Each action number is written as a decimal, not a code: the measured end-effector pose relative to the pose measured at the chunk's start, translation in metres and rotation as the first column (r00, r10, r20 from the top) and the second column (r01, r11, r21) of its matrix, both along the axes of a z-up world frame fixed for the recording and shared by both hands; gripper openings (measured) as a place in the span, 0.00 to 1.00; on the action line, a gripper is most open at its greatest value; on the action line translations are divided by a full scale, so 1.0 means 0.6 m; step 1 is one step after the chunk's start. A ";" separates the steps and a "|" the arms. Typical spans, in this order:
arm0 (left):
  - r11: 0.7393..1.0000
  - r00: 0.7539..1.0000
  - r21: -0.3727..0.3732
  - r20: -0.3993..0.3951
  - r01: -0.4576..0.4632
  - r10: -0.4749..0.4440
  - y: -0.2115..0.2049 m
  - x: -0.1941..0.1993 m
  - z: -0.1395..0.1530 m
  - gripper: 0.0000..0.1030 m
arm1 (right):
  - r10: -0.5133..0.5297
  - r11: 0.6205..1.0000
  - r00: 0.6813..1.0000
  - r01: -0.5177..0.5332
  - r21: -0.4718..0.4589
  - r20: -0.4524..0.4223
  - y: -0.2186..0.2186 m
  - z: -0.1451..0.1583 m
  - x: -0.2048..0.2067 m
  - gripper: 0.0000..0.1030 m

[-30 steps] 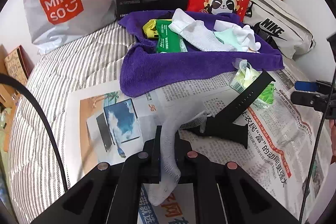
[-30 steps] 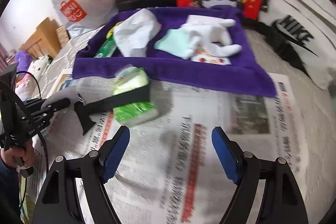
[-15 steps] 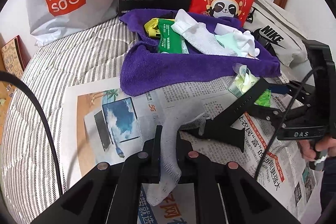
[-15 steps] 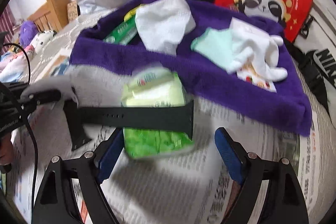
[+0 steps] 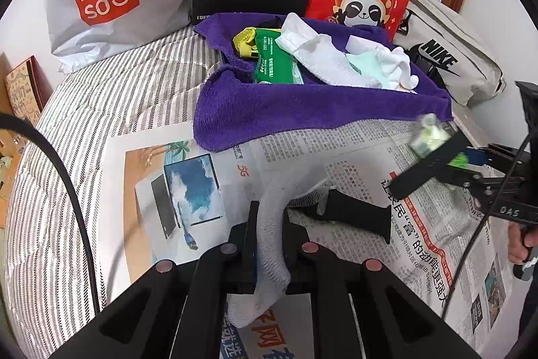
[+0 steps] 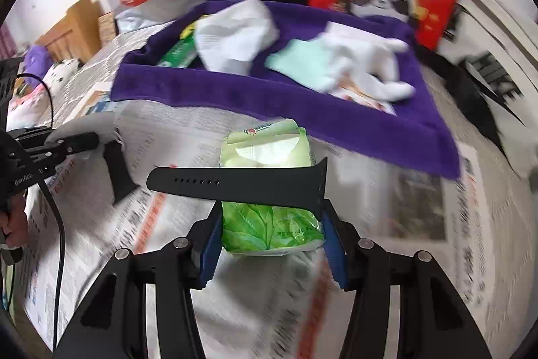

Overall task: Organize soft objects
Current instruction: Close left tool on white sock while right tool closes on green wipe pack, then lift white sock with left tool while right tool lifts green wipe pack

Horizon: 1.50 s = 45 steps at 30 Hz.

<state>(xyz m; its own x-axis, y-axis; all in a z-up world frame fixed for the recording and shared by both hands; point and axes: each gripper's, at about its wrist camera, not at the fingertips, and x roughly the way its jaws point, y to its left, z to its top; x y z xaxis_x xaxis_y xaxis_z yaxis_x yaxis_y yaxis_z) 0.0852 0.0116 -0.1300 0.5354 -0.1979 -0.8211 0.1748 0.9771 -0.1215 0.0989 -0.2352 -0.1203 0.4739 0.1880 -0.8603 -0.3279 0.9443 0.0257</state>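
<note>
- The left tongs (image 5: 269, 238) are closed on a white sock (image 5: 272, 224), which hangs between their fingers above the newspaper (image 5: 336, 150) spread over the striped bed.
- The right tongs (image 6: 272, 234) are clamped on a green tissue pack (image 6: 269, 224), one blue pad against each side; a black watch strap (image 6: 242, 184) lies across the top of the pack.
- A second strap piece (image 5: 356, 214) rests on the newspaper just beside the sock.
- The purple towel (image 5: 302, 110) behind already carries a white cloth, a green packet and white gloves.
- Judged step: both tongs have their soft item gripped, with carrying to the towel not yet done.
- The next move calls for lifting the pack clear and shedding the strap, which is likely to slide off.
</note>
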 end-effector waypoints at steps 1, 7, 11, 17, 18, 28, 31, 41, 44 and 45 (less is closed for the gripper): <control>1.000 1.000 0.003 0.000 0.000 0.000 -0.001 0.000 0.000 0.09 | -0.014 1.000 1.000 0.014 -0.002 -0.002 -0.012 0.000 -0.006 0.51; 1.000 1.000 0.000 -0.003 -0.020 0.020 -0.003 -0.003 0.001 0.09 | -0.080 0.997 0.997 0.079 -0.005 -0.011 -0.058 -0.003 -0.027 0.51; 0.999 0.999 0.000 -0.009 -0.037 0.037 -0.004 -0.004 0.001 0.09 | -0.115 0.993 0.993 0.114 -0.007 -0.012 -0.073 -0.006 -0.034 0.51; 0.996 0.997 0.047 -0.014 -0.081 0.082 -0.016 -0.005 0.002 0.09 | -0.143 0.989 0.990 0.144 -0.034 0.011 -0.074 -0.008 -0.038 0.51; 0.995 0.996 0.058 -0.011 -0.087 0.088 -0.019 -0.006 0.002 0.09 | -0.149 0.988 0.989 0.149 -0.031 0.014 -0.074 -0.009 -0.039 0.51; 0.984 0.988 0.090 0.041 -0.153 0.150 -0.026 -0.012 -0.001 0.09 | -0.220 0.975 0.974 0.220 0.020 0.059 -0.071 -0.020 -0.043 0.52; 0.982 0.985 0.086 0.048 -0.167 0.164 -0.028 -0.010 -0.002 0.09 | -0.232 0.973 0.970 0.231 0.022 0.069 -0.068 -0.021 -0.040 0.52; 0.982 0.984 0.063 0.034 -0.176 0.175 -0.026 0.002 0.001 0.08 | -0.250 0.968 0.965 0.249 0.023 0.074 -0.067 -0.022 -0.033 0.53; 0.983 0.985 0.052 0.026 -0.174 0.173 -0.021 0.001 0.003 0.08 | -0.248 0.969 0.967 0.247 0.021 0.064 -0.068 -0.022 -0.030 0.52; 0.983 0.984 0.055 0.030 -0.176 0.174 -0.021 -0.001 0.004 0.08 | -0.248 0.969 0.967 0.247 0.022 0.064 -0.068 -0.022 -0.030 0.52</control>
